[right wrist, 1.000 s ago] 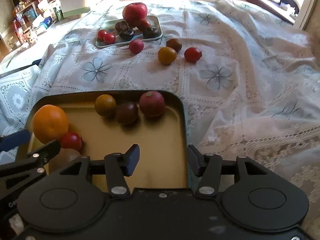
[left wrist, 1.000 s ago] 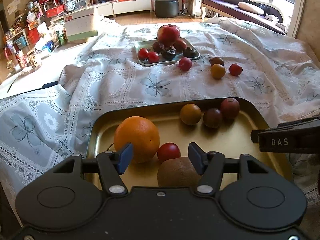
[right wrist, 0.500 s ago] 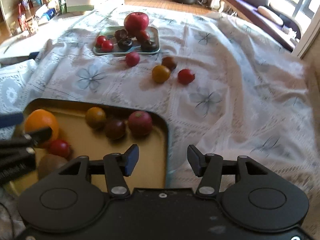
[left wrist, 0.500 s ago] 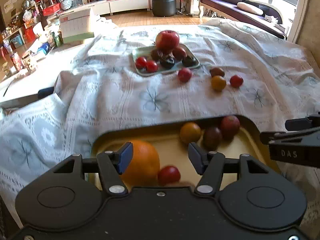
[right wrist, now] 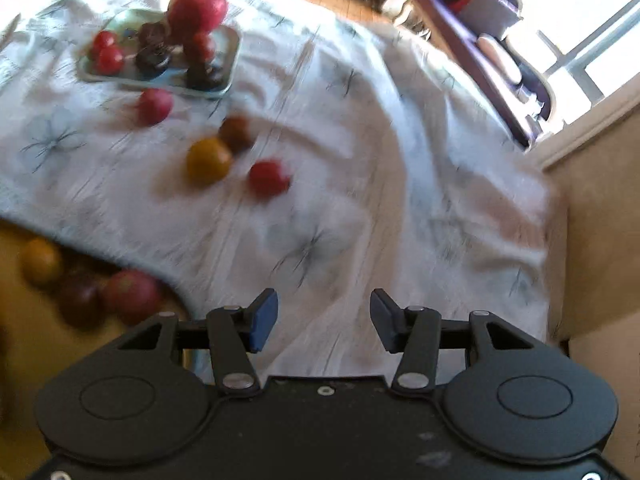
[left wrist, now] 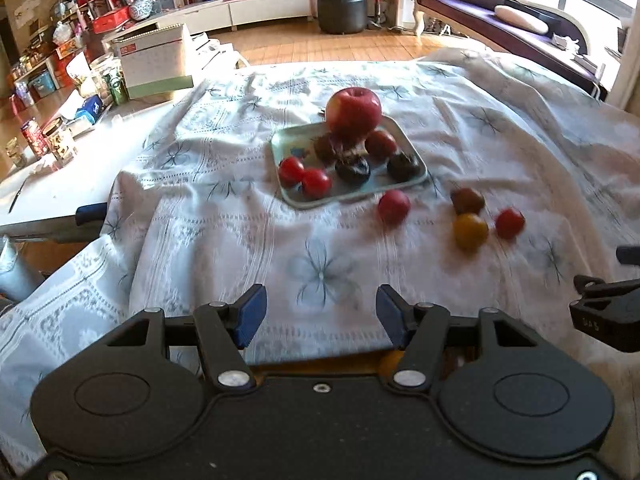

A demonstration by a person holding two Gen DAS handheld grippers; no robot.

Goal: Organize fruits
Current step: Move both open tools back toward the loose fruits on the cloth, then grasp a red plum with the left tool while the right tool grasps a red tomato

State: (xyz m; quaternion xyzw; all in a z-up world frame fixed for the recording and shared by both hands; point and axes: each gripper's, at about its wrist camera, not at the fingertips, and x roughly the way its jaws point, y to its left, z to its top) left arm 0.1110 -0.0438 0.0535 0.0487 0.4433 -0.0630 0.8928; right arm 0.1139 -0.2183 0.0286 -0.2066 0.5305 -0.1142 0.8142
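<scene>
On the white flowered cloth [left wrist: 320,248] a pale green tray [left wrist: 404,130] carries a big red apple [left wrist: 353,110], red tomatoes and dark fruits. Loose beside it lie a red fruit [left wrist: 394,207], a brown one [left wrist: 467,199], a yellow-orange one [left wrist: 470,231] and a small red one [left wrist: 509,222]. My left gripper [left wrist: 319,314] is open over bare cloth, holding nothing. My right gripper [right wrist: 323,319] hovers over cloth, its jaws closing with nothing between them. The gold tray [right wrist: 24,320] with an orange, a dark and a reddish fruit [right wrist: 130,290] sits at the lower left of the right wrist view.
The right gripper's body [left wrist: 608,316] shows at the right edge of the left wrist view. The table's uncovered white part [left wrist: 60,176] holds jars and boxes at the left. A beige wall or cushion [right wrist: 600,240] borders the cloth on the right.
Both grippers have moved forward off the gold tray toward the loose fruits; the tray has slipped below the left view. The right view has rolled and blurred, its jaws narrower.
</scene>
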